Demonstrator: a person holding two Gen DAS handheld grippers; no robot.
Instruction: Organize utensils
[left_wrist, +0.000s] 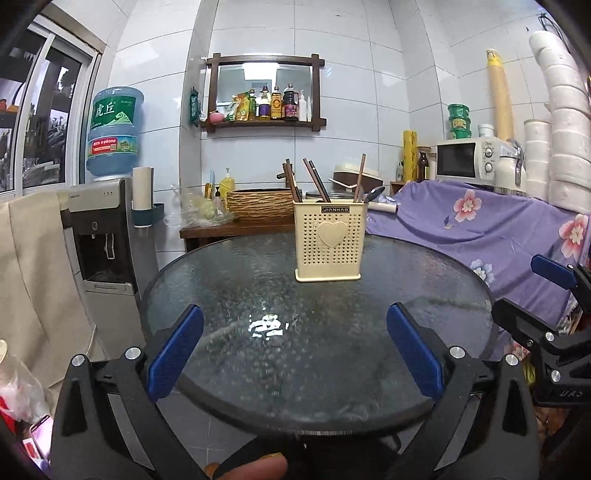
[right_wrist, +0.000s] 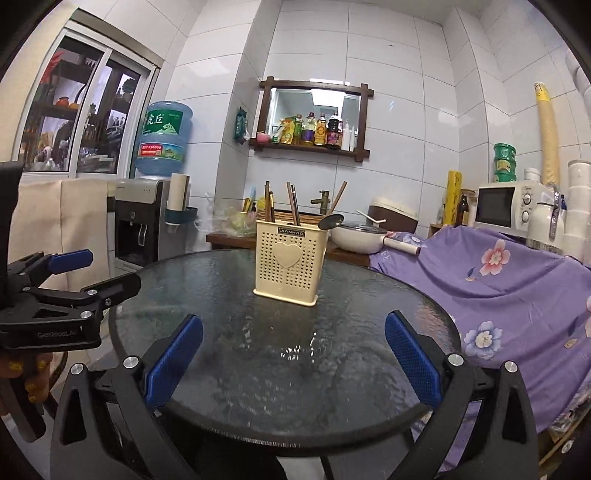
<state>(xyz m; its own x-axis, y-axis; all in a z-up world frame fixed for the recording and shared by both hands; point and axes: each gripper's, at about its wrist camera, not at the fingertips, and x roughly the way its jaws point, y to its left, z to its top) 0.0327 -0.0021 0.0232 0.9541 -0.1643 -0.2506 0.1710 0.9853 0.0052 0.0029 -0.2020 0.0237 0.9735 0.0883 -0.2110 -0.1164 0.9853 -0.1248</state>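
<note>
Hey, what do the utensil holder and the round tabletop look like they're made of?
Utensil holder: cream plastic by the look of it, matte, moulded with rows of small holes and a raised heart. Round tabletop: seemingly textured glass with a dark rim, glossy; light glints off its rippled surface.

Perforated plastic holder (left_wrist: 328, 242), textured glass table (left_wrist: 229, 280)

One holder, one table, two grippers.
I count one cream perforated plastic utensil holder (right_wrist: 287, 263) on one round dark glass table (right_wrist: 258, 369), roughly five brown chopsticks (right_wrist: 294, 206), one metal spoon (right_wrist: 330, 221) inside it, two blue-padded grippers.
</note>
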